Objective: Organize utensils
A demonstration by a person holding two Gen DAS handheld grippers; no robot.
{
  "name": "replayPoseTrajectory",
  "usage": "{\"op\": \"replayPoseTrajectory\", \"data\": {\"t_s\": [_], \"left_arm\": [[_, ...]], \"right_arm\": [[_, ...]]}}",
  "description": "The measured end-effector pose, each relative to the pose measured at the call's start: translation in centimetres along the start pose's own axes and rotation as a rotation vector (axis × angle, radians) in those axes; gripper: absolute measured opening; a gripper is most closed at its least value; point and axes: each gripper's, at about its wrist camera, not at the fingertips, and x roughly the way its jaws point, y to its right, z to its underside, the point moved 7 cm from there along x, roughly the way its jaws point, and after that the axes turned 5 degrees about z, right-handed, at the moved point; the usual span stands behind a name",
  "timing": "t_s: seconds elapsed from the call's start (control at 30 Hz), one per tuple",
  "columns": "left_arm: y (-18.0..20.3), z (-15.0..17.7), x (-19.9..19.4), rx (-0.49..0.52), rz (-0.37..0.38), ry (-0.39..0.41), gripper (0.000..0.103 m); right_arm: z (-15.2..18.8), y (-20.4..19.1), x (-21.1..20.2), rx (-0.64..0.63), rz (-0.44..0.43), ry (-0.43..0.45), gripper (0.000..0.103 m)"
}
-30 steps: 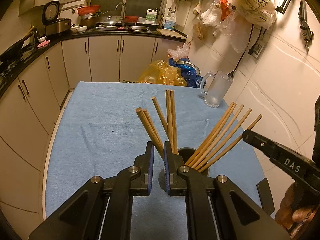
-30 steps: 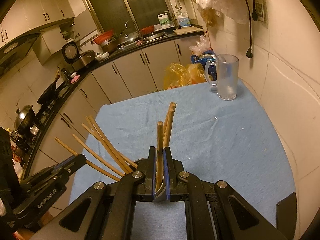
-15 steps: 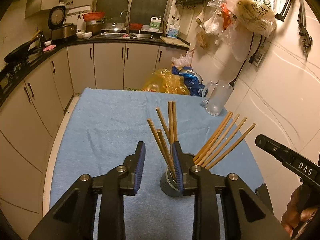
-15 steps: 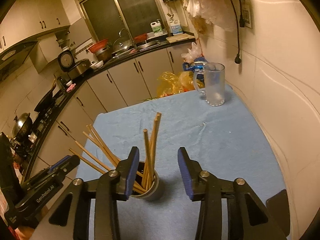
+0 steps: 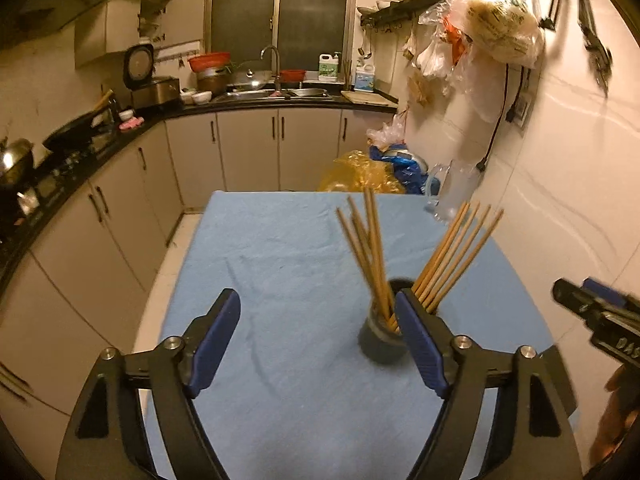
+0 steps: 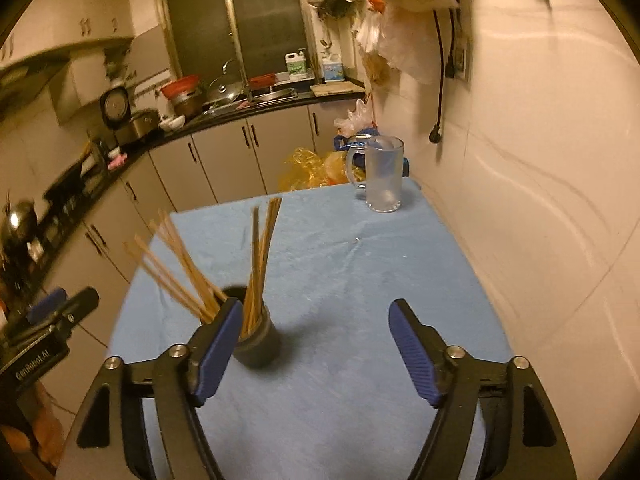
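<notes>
A kitchen fills the upper half of both views: pale cabinets point(image 5: 248, 148) under a dark counter, a sink point(image 5: 276, 92) below a dark window, and plastic bags point(image 5: 500, 28) hanging on the tiled wall at upper right. A table under a blue cloth point(image 5: 280, 264) takes the centre and bottom of each frame.

One glass mug point(image 6: 382, 176) stands at the table's far right corner. One dark cup point(image 5: 380, 340) sits right of centre in the left wrist view, lower left in the right wrist view. It holds the wooden chopsticks point(image 5: 372, 248), fanned in two bunches; blur prevents an exact count, roughly ten.

The left gripper point(image 5: 318, 344) is spread wide, empty, its right finger just beside the cup. The right gripper point(image 6: 314, 350) is likewise spread wide and empty.
</notes>
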Motion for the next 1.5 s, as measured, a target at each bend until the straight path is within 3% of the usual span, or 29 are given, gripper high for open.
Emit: {"op": "replayPoseTrajectory", "data": {"t_s": [0.17,0.37,0.5,0.8,1.5], "left_arm": [[-0.4,3.3,-1.6,0.067,-0.046,-0.020,0.087],[-0.3,6.3,-3.2,0.124,-0.020,-0.058,0.094],[0.3,7.9,-4.6,0.183,-0.007,-0.037,0.096],[0.7,9.1,-5.6,0.206,0.079,-0.027,0.096],[-0.7,9.9,-5.7,0.209,0.067,-0.057,0.096]], "right_arm": [[3.2,-0.4,-2.4,-0.086,0.029,0.030,0.084],[6.6,-1.0,-5.2,-0.135,0.012,0.075,0.085],[8.3,-2.0,-7.0,-0.187,0.001,0.115,0.088],[10.1,-1.4,-6.2,-0.133,0.048,0.036,0.088],[11.3,-3.4,-6.4,-0.139,0.063,0.007,0.088]]}}
